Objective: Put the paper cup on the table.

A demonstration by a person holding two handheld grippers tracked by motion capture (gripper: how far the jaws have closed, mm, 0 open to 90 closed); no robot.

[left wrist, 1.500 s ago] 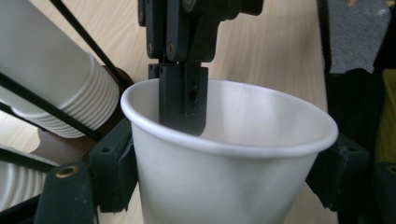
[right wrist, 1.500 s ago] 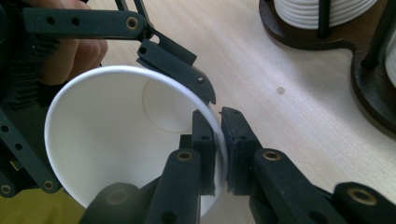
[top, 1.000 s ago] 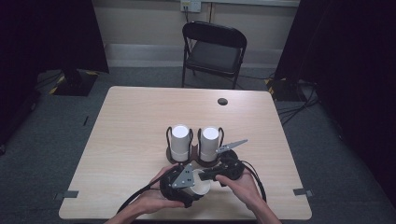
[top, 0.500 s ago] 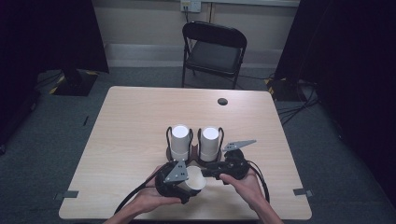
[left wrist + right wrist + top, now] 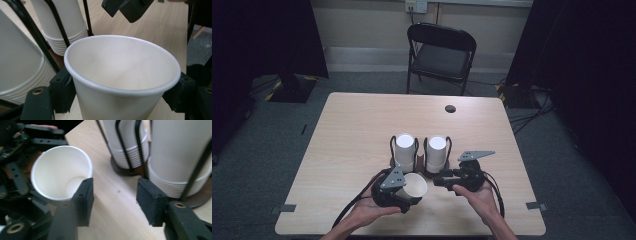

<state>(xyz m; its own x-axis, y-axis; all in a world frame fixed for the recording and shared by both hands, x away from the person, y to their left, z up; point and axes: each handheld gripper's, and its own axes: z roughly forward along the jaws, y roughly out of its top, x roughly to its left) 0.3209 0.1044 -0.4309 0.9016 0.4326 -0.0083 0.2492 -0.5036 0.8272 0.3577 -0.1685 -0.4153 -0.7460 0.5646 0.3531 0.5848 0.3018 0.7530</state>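
The left gripper [image 5: 408, 194] pinches the paper cup [image 5: 414, 185] at the near edge of the counter [image 5: 352, 130], mouth tilted right toward the right gripper [image 5: 443, 181]; its jaws, just opening, stand spread and empty just beside the cup's rim.

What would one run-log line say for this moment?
left tool: shut on paper cup | right tool: open, jaws just opening, nothing between | cup stacks: in holder
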